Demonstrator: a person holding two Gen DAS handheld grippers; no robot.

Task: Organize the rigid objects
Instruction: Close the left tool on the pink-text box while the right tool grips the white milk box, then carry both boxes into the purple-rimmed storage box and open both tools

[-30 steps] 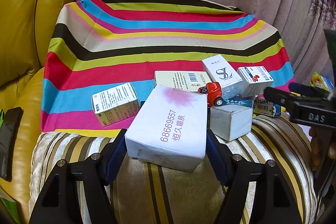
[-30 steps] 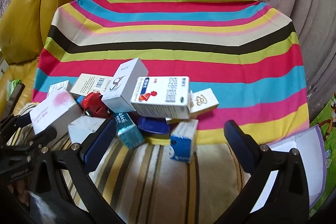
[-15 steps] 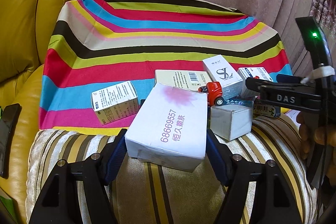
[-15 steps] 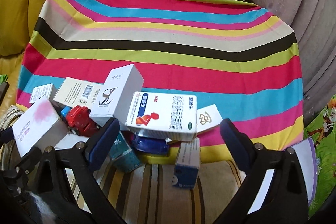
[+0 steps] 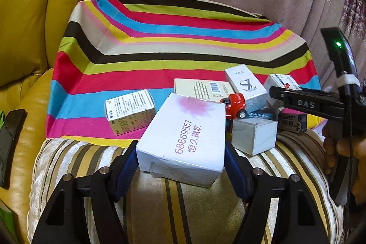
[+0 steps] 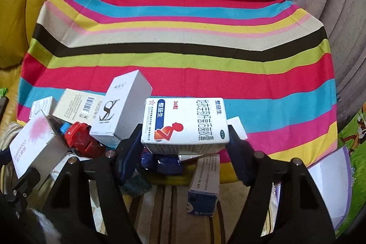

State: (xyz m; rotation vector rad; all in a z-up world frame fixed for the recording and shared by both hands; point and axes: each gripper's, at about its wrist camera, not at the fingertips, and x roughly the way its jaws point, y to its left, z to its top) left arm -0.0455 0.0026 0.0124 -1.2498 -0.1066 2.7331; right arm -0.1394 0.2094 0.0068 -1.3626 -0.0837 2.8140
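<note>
A pile of small boxes lies at the near edge of a striped cloth [image 5: 160, 42]. My left gripper [image 5: 180, 164] is shut on a large white box with a pink flower and purple digits [image 5: 183, 136]; the same box shows at the far left of the right wrist view [image 6: 32, 143]. My right gripper [image 6: 183, 152] has its pads against both sides of a white medicine box with a blue label and red figure [image 6: 185, 122]. Nearby are a red toy car [image 5: 235, 104], a white "SL" box [image 5: 247, 86] and a grey cube box [image 5: 254, 136].
A small white text box [image 5: 130, 111] sits left of the pile, a flat barcode box [image 5: 201, 88] behind it. A blue-ended box [image 6: 203, 184] lies on the striped cushion [image 5: 183, 209]. A yellow leather sofa arm [image 5: 27, 38] is at left, papers [image 6: 329, 177] at right.
My right gripper has moved forward and closed its pads around the blue-label medicine box. My left gripper has stayed shut on the large white box.
</note>
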